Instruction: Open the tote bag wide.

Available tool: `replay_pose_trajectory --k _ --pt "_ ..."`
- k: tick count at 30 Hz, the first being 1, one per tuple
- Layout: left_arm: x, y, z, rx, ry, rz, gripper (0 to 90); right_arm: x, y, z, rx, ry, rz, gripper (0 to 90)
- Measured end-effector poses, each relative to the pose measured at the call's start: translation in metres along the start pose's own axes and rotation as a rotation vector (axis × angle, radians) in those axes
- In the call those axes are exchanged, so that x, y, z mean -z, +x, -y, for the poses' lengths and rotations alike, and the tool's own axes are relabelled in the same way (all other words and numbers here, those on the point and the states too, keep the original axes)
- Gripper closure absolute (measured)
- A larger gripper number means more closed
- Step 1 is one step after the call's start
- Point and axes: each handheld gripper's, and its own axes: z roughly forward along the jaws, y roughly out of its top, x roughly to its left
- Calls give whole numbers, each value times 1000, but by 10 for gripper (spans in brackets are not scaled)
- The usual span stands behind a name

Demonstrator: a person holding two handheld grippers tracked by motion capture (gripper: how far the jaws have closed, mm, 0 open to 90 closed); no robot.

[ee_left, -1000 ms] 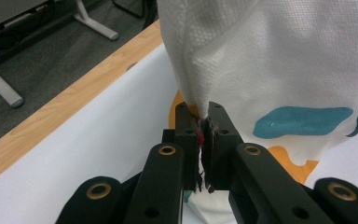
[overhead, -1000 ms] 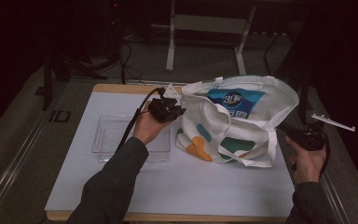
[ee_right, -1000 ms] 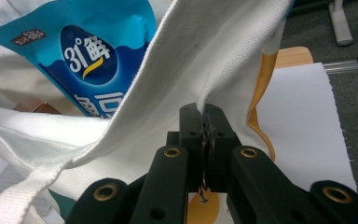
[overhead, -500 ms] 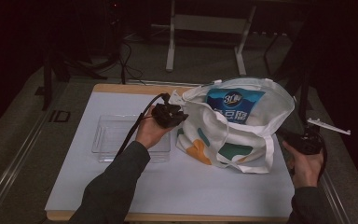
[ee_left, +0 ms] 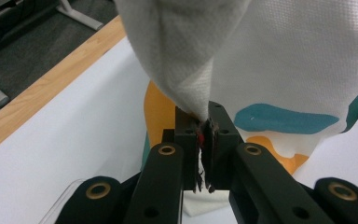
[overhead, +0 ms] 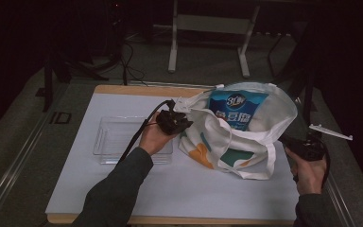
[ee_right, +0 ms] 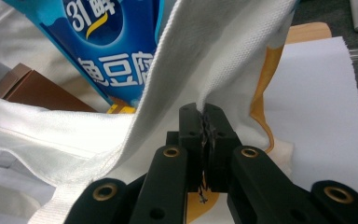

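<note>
White printed tote bag [overhead: 238, 137], mouth held open, blue packet [overhead: 237, 106] inside

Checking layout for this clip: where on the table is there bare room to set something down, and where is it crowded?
Bare white mat runs along the near edge, below the clear tray and the tote bag. Another bare strip lies behind the tray, up to the wooden edge. The right half is crowded: the bag sprawls there, with the left gripper and right gripper pinching its rim.

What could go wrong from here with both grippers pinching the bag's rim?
The left gripper and right gripper each clamp only a thin edge of the tote bag, so the cloth might slip out under load. The blue packet stands tall in the open mouth and could tip out. The clear tray lies close beside and might get knocked.
</note>
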Motion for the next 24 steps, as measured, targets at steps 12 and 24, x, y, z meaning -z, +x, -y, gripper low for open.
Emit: replay_pose_trajectory --k 12,24 --pt "-13 -3 5 -10 51 -4 856 -11 2 7 11 57 -5 870" --pt "-6 -1 6 32 2 23 864 -15 4 11 23 77 -1 871"
